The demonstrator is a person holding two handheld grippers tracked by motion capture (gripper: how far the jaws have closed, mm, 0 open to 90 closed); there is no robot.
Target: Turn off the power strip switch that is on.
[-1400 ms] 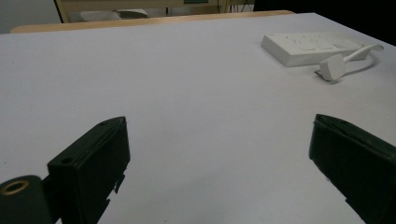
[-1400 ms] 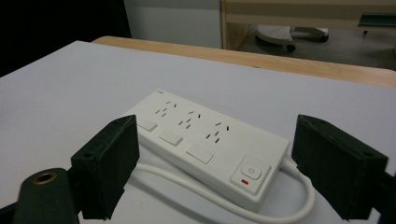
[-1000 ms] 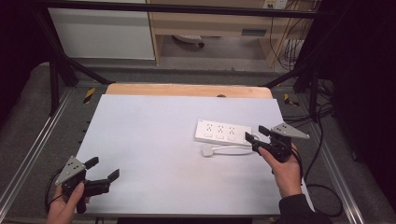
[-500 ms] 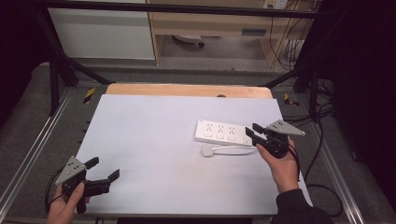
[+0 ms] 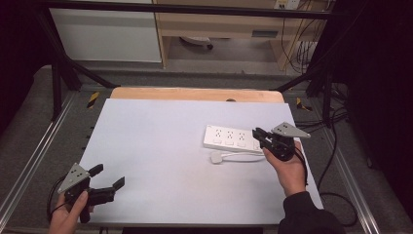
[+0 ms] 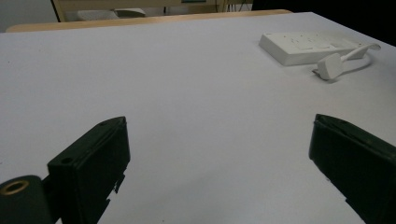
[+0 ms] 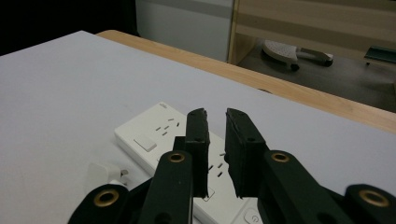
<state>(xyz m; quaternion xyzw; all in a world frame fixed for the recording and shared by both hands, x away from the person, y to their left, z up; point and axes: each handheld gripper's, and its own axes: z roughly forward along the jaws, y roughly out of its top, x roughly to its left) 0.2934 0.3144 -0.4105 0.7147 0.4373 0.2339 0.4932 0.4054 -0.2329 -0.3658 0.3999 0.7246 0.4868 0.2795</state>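
Note:
A white power strip (image 5: 233,138) lies on the right half of the white tabletop (image 5: 165,146). Its white plug (image 5: 216,157) rests just in front of it, at the end of a short white cord (image 5: 243,155). My right gripper (image 5: 258,134) hovers over the strip's right end with its jaws almost together and nothing between them. In the right gripper view the gripper (image 7: 215,116) points down at the strip (image 7: 159,135), with the plug (image 7: 105,175) at lower left. My left gripper (image 5: 108,175) stands open at the near left corner, holding nothing. The left gripper view shows the gripper (image 6: 219,122) spread wide, with the strip (image 6: 303,45) and plug (image 6: 330,65) far off.
A bare wooden strip (image 5: 195,94) borders the table's far edge. Metal rails (image 5: 29,161) run along both sides. Black cables (image 5: 336,146) trail off the table's right side. Beyond the table are a white cabinet (image 5: 107,34) and a wooden shelf (image 5: 229,24).
My right gripper has crept slightly forward over the strip's right end, and its jaws look narrower. The left gripper has stayed put.

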